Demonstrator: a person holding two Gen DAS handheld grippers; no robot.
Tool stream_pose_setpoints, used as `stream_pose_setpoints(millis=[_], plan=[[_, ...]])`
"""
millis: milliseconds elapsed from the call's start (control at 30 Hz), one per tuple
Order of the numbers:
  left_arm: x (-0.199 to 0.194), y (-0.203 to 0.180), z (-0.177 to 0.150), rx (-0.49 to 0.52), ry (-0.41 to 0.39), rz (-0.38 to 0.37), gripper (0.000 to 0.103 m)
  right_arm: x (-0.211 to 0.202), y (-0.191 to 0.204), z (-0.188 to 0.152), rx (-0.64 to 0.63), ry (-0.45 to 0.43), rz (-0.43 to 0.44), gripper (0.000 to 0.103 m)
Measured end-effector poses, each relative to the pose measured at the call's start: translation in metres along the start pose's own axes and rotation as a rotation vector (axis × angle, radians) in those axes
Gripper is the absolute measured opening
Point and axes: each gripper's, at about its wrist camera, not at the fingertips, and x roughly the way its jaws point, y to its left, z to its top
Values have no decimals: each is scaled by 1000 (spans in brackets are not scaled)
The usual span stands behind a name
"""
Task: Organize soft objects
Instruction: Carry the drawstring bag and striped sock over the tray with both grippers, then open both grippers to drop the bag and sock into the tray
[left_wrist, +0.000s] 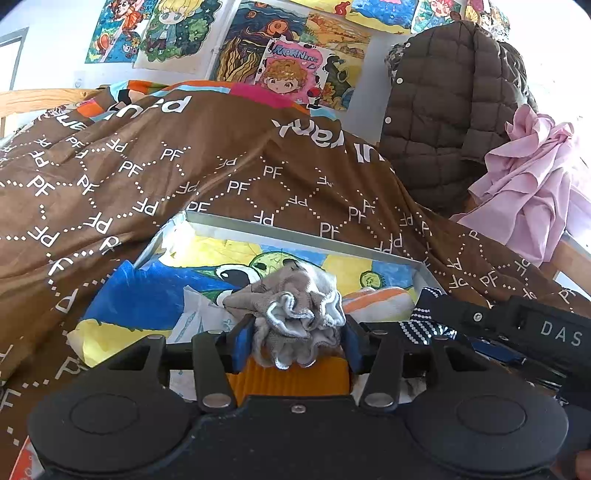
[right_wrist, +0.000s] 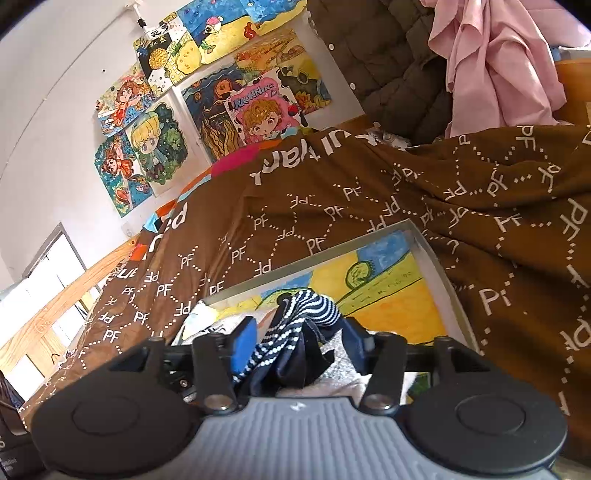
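My left gripper (left_wrist: 297, 341) is shut on a bunched grey sock with a frilled pale cuff (left_wrist: 295, 314). It hangs over a shallow metal tray (left_wrist: 295, 234) lined with a colourful drawing, set on a brown "PF" printed blanket (left_wrist: 147, 177). An orange-and-white soft item (left_wrist: 380, 301) lies in the tray behind the sock. My right gripper (right_wrist: 301, 343) is shut on a navy sock with white stripes and dots (right_wrist: 314, 306), held above the same tray (right_wrist: 448, 284). The right gripper's body (left_wrist: 517, 328) and its navy sock (left_wrist: 424, 319) show at the right of the left wrist view.
A brown quilted jacket (left_wrist: 443, 110) and a pink cloth (left_wrist: 535, 177) hang at the right behind the blanket. Drawings (left_wrist: 288, 48) cover the white wall. A wooden bed rail (right_wrist: 55, 310) runs along the left. Grey cloth (right_wrist: 340, 369) lies under the right gripper.
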Motion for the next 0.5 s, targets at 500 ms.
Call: stream_pose_setpoints(millis=[500], plan=[[-71,-4,18,48,-94,63,79,-55,35,13,-108,-35,-46,91]])
